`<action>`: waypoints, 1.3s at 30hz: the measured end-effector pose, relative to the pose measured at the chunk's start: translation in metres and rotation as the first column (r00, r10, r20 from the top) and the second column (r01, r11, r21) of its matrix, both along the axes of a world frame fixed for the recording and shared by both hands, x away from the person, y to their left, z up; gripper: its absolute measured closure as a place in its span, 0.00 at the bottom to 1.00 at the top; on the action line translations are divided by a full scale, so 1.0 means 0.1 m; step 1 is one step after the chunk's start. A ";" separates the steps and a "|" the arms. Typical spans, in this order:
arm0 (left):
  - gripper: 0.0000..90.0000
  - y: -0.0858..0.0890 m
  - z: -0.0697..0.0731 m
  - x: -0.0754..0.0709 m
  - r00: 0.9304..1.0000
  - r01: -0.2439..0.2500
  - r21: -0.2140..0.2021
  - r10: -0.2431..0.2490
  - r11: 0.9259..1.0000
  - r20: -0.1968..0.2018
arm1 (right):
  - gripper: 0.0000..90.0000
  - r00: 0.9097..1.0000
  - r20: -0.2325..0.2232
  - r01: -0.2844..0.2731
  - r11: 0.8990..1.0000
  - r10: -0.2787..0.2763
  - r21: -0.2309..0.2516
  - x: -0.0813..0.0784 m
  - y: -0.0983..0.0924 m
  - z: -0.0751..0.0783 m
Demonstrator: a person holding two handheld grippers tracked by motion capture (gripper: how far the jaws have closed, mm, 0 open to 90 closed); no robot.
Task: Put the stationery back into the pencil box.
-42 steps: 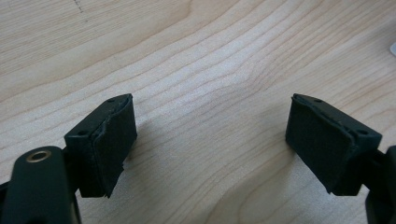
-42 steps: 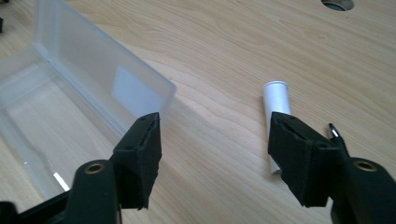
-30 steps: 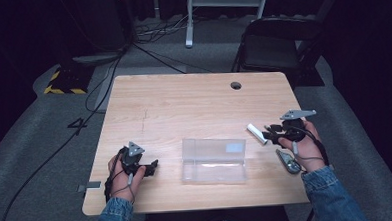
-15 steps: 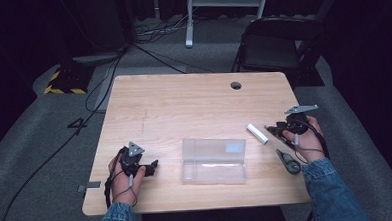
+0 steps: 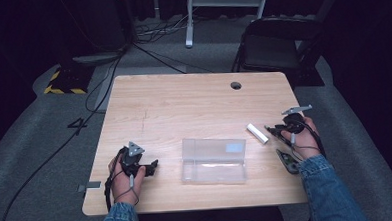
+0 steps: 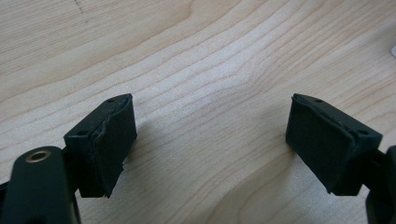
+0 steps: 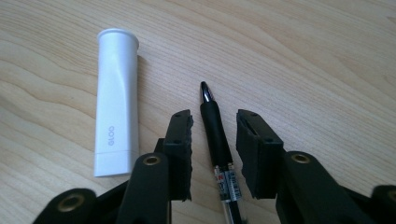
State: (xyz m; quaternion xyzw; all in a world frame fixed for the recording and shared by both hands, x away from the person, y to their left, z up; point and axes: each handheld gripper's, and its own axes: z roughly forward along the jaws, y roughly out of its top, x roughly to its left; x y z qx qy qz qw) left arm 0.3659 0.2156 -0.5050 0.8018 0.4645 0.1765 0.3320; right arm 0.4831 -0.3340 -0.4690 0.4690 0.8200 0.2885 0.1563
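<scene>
Near the right edge of the table [image 5: 183,101] my right gripper [image 7: 214,135] sits low over the wood, its jaws narrowed and just now closing around a black pen [image 7: 215,135] that lies between them. I see a thin gap on each side of the barrel, so the pads are not yet pressing. The pen's tip points away from me, past the jaw ends, and its clear rear section runs back under the gripper. Just left of it in the right gripper view lies a white glue stick [image 7: 116,102], roughly parallel and apart from the pen, leaving little room for the left jaw. From the high view the glue stick [image 5: 257,133] lies between that hand and the clear plastic case [image 5: 213,160], which sits closed near the front edge at the middle. My left gripper [image 6: 210,140] rests at the near left, jaws wide over bare wood. Most of the far half of the table is open.
</scene>
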 end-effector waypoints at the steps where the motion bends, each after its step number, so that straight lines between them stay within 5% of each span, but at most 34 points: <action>1: 0.19 0.00 0.00 0.01 1.000 0.003 -0.001 -0.003 1.000 0.005 | 0.75 1.000 -0.002 -0.002 1.000 0.002 0.002 0.01 0.00 -0.01; 12: 0.19 0.00 0.00 0.03 1.000 -0.004 0.007 0.004 1.000 0.002 | 0.84 0.999 -0.037 -0.013 1.000 0.013 -0.018 0.06 0.00 -0.11; 27: 0.19 -0.01 0.00 0.03 1.000 -0.002 0.006 0.002 1.000 0.002 | 0.90 0.999 -0.024 -0.033 0.999 0.033 -0.029 0.07 -0.03 -0.10; 39: 0.19 -0.01 0.00 0.03 1.000 -0.003 0.006 0.003 1.000 0.002 | 0.90 0.997 0.067 -0.046 0.999 0.046 -0.002 -0.04 -0.01 0.17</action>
